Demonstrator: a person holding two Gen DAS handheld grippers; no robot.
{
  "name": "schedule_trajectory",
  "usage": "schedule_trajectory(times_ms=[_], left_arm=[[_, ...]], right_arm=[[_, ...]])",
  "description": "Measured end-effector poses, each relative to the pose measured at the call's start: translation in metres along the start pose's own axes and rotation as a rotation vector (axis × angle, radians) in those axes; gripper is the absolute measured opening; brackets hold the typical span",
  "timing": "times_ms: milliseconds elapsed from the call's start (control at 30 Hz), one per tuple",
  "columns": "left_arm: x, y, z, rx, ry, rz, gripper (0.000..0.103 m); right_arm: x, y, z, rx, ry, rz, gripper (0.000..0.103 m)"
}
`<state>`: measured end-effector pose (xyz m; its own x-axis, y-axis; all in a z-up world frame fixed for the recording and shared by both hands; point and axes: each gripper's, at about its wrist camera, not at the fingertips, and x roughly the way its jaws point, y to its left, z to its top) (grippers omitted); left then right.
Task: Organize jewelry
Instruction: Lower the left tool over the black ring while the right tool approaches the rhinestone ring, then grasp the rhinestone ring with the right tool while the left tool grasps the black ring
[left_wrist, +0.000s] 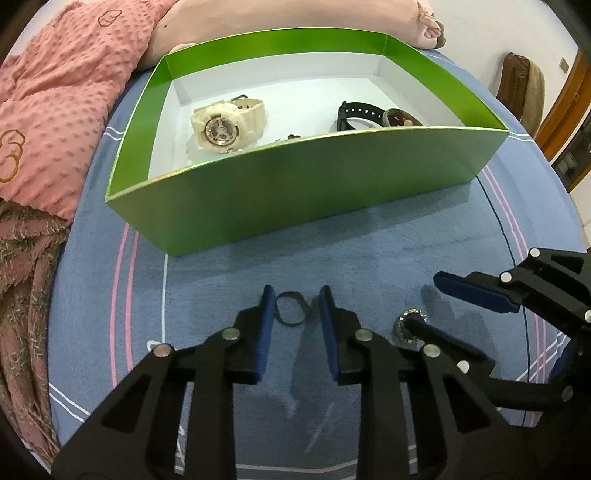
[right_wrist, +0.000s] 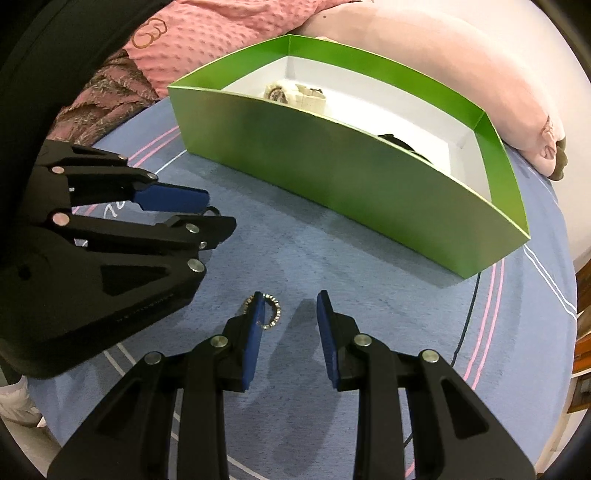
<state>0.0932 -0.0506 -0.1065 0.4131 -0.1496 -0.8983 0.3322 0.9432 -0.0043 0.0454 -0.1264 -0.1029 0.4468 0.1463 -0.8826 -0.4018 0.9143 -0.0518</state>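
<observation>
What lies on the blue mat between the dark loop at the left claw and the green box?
Nothing: in the left wrist view, only bare blue mat separates the dark loop from the green box.

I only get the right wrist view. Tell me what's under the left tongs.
Observer: A thin dark band lies flat on the blue cloth between the open left tongs, not pinched.
Operator: List what's in the box beyond the cream watch.
Observer: A black watch lies in the box, with a small brownish round piece against it.
Operator: Check my tongs against the sparkly ring.
Observer: One finger of the right tongs appears to point into the ring; the other finger hangs above, clear of it.
</observation>
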Motion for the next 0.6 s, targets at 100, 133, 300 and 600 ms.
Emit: schedule_trajectory(times_ms=[100, 133, 300, 600], left_arm=[[0.000, 0.000, 0.001, 0.001, 0.001, -0.002, 0.024], [0.000, 0.000, 0.000, -0.001, 0.001, -0.004, 0.024], [0.000, 0.001, 0.001, -0.003, 0.002, -0.008, 0.024], [0.000, 0.002, 0.001, -0.005, 0.001, -0.009, 0.024]], right_arm=[[0.001, 0.005, 0.002, -0.008, -0.001, 0.023, 0.037], [0.001, 0.007, 0.002, -0.012, -0.001, 0.026, 0.037], [0.002, 0.013, 0.002, -0.034, 0.003, 0.038, 0.037], [-0.010, 0.014, -0.002, -0.046, -0.025, 0.081, 0.037]])
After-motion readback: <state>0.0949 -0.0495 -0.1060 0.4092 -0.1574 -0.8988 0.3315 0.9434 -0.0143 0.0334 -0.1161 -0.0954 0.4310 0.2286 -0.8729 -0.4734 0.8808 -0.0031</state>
